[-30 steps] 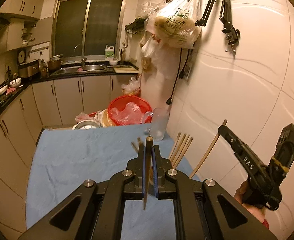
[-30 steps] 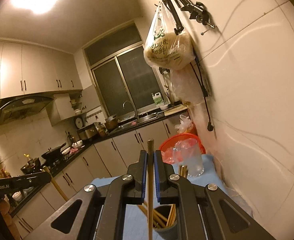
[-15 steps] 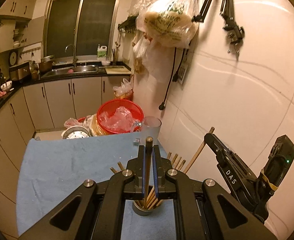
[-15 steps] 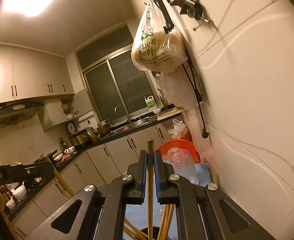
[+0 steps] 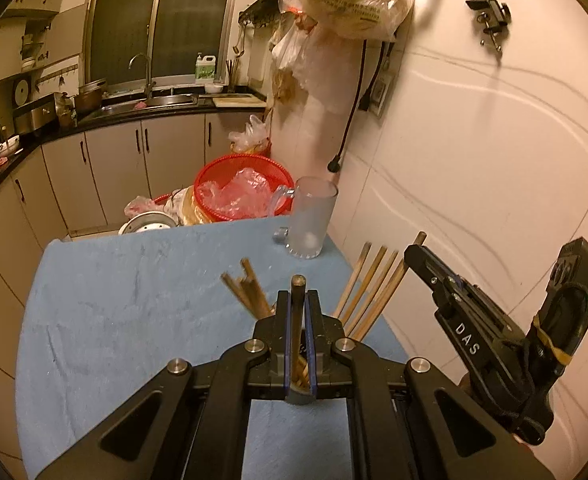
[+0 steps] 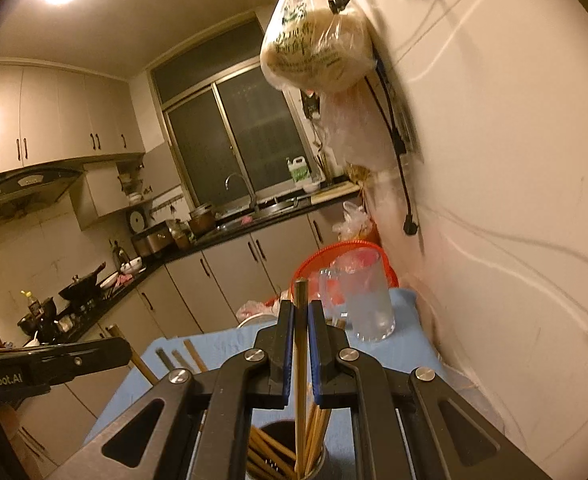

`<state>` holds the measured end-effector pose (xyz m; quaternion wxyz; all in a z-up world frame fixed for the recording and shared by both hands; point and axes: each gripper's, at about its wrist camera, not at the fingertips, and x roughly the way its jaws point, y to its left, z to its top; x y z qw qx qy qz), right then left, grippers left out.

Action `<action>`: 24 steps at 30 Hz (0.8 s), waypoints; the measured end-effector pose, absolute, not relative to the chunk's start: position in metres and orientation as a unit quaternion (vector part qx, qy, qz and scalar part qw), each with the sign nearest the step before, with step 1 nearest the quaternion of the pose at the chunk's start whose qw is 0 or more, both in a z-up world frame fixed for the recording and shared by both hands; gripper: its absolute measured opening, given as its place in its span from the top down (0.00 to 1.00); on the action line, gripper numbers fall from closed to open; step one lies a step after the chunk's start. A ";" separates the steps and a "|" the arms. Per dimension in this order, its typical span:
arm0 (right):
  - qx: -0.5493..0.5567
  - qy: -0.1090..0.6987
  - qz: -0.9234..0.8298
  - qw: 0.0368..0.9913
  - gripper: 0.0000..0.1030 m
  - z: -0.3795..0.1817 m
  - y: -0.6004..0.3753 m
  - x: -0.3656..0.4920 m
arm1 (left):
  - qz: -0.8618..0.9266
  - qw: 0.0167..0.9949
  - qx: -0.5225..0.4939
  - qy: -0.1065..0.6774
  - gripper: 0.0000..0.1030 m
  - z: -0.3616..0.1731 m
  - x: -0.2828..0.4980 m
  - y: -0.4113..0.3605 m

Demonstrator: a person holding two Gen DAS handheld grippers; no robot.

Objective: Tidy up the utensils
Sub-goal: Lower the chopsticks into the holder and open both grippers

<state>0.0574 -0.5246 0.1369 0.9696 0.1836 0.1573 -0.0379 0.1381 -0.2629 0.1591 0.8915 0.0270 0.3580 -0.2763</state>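
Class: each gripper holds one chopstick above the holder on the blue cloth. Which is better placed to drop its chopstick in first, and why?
Right, probably. The right gripper holds its chopstick upright with the lower end already inside the holder.

chopsticks (image 6: pixel 277 452) in holder (image 6: pixel 322 465), mug (image 5: pixel 310 216) behind

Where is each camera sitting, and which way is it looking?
Left wrist: sits on the left claw, looking down at the blue cloth; the claw pinches a chopstick; the other claw and a bit of hand show at right.
Right wrist: sits on the right claw, looking across the kitchen; it pinches a chopstick over the holder.
Both see the glass mug and red basket.
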 end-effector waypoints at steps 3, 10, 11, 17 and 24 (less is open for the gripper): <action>0.187 0.171 -0.039 0.967 0.93 0.126 -0.525 0.060 | -0.272 0.891 0.026 0.363 0.94 0.150 0.138 -0.258; 0.182 0.195 -0.045 0.963 0.92 0.111 -0.524 0.067 | -0.262 0.889 0.032 0.373 0.93 0.134 0.142 -0.255; 0.181 0.198 -0.045 0.962 0.92 0.110 -0.524 0.069 | -0.259 0.889 0.034 0.375 0.93 0.131 0.142 -0.255; 0.183 0.218 -0.041 0.958 0.91 0.102 -0.522 0.073 | -0.251 0.888 0.038 0.384 0.93 0.123 0.148 -0.255; 0.191 0.214 -0.041 0.957 0.91 0.108 -0.524 0.065 | -0.242 0.889 0.033 0.387 0.93 0.120 0.146 -0.247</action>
